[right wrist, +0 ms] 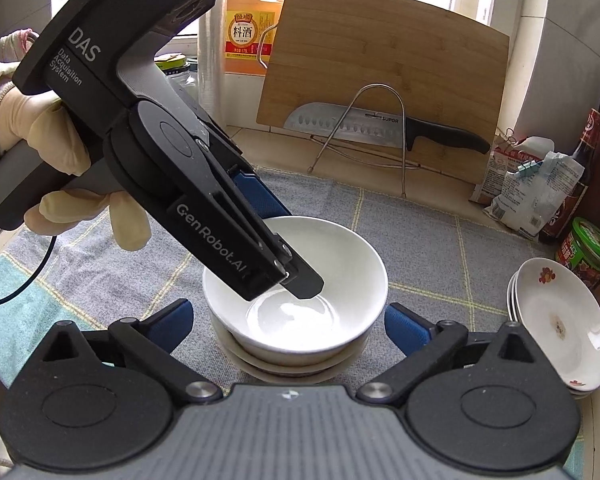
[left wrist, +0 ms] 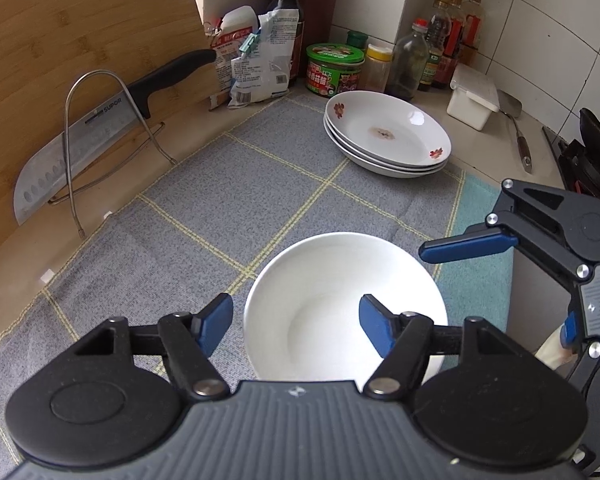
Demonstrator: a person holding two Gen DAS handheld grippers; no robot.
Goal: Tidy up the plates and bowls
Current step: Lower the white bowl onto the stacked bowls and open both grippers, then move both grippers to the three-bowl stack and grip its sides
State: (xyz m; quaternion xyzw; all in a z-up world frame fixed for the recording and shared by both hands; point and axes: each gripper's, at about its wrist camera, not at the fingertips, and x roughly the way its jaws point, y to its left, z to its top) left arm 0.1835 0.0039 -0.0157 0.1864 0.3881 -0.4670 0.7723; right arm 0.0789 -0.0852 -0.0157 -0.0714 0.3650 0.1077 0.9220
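Two piles show in the left wrist view: a stack of flowered plates [left wrist: 388, 136] at upper right of the frame, on the grey checked cloth [left wrist: 228, 200], and a white bowl [left wrist: 344, 304] at lower centre. The left gripper [left wrist: 296, 328] hangs over the bowl's near rim with its blue fingers [left wrist: 216, 320] parted, one outside the bowl and one over its hollow, pressing nothing. The right gripper [left wrist: 496, 280] enters from the right edge, spread wide.

From the right wrist view, the bowl [right wrist: 332, 272] sits nested on other bowls [right wrist: 284, 372] at lower centre, and the plates [right wrist: 560, 320] lie at the right edge. The right gripper [right wrist: 288, 320] straddles the pile, released. A gloved hand [right wrist: 48, 144] holds the left tool, whose tip dips into the bowl.

Judging by this, stacking looks essentially done; both tools only need to draw away.
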